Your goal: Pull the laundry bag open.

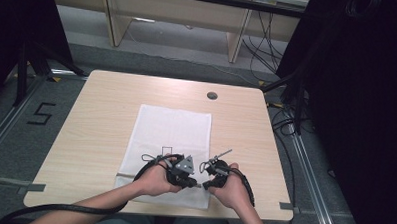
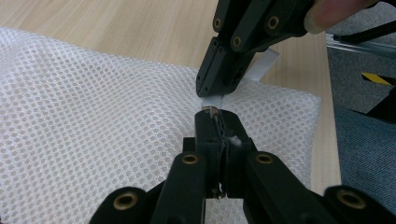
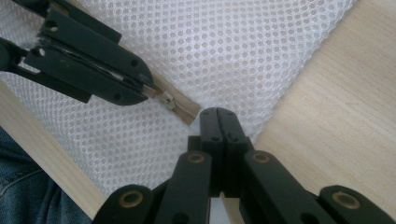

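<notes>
A white mesh laundry bag (image 1: 173, 141) lies flat on the wooden counter (image 1: 96, 123), its long axis running from the person's edge away toward the far side, where a small round grommet (image 1: 212, 95) sits in the wood. The bag's near short end lies close to the counter's near edge, and that is where both hands work.

Along that near end runs a beige zipper tape (image 3: 180, 105), crosswise to the bag's length. In the right claw view the tape runs on a slant from the upper left down toward the claw's tips.

The left claw (image 2: 215, 122) has its jaws pressed fully together on the small metal zipper pull (image 2: 211, 110), which sticks out just past its tips; in the right claw view the same pull shows as a bright piece at the end of the other claw's jaws. The left hand (image 1: 156, 179) rests over the bag's near edge.

The right claw (image 3: 218, 113) is also closed tight, its tips at the end of the zipper tape at the bag's near corner, with mesh gathered beneath them; whether it pinches the tape or the mesh I cannot tell. A white strip (image 2: 261, 65) shows behind this claw in the left claw view. The two claws stand just beside each other, tips nearly meeting, and the right hand (image 1: 231, 185) sits at the bag's near right corner.
</notes>
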`<move>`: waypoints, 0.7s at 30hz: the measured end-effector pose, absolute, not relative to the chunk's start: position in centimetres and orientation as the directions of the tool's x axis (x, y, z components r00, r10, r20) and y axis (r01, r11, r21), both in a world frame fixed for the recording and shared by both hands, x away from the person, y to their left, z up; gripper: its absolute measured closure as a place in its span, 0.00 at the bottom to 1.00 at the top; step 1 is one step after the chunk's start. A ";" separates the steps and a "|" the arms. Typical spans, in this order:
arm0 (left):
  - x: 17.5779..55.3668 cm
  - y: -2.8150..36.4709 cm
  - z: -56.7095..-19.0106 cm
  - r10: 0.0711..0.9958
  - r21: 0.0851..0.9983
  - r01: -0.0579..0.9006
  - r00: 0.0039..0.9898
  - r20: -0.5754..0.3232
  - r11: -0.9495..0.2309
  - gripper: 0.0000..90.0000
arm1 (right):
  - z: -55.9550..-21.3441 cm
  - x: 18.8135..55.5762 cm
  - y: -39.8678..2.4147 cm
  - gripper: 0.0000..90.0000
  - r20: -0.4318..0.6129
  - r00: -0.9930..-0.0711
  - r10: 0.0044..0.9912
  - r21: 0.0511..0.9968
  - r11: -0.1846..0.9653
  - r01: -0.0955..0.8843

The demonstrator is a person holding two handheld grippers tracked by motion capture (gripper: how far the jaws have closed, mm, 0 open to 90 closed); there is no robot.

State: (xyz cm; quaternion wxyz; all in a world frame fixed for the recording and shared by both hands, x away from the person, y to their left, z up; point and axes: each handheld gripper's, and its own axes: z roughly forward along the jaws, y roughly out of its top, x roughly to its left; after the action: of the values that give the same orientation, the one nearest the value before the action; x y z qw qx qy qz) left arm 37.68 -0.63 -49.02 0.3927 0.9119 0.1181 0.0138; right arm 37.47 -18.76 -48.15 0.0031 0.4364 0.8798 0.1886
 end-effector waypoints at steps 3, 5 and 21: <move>37.6 -0.6 -49.0 0.230 0.717 0.211 0.970 -0.072 -0.664 0.97 | -48.1 37.4 -18.8 1.00 0.158 -0.618 0.770 0.333 0.548 0.767; 37.5 -0.5 -48.9 0.230 0.719 0.209 0.971 -0.069 -0.663 0.97 | -48.0 37.3 -18.6 1.00 0.156 -0.609 0.778 0.318 0.544 0.776; 37.6 0.3 -48.7 0.240 0.719 0.216 0.968 -0.070 -0.661 0.97 | -48.1 37.5 -18.7 1.00 0.144 -0.638 0.757 0.334 0.569 0.751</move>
State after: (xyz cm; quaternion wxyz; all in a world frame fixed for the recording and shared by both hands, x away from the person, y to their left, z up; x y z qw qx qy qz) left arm 37.57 0.30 -48.70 0.3923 0.9112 0.1250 0.0154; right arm 37.47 -18.67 -48.08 0.0075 0.4256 0.8858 0.1850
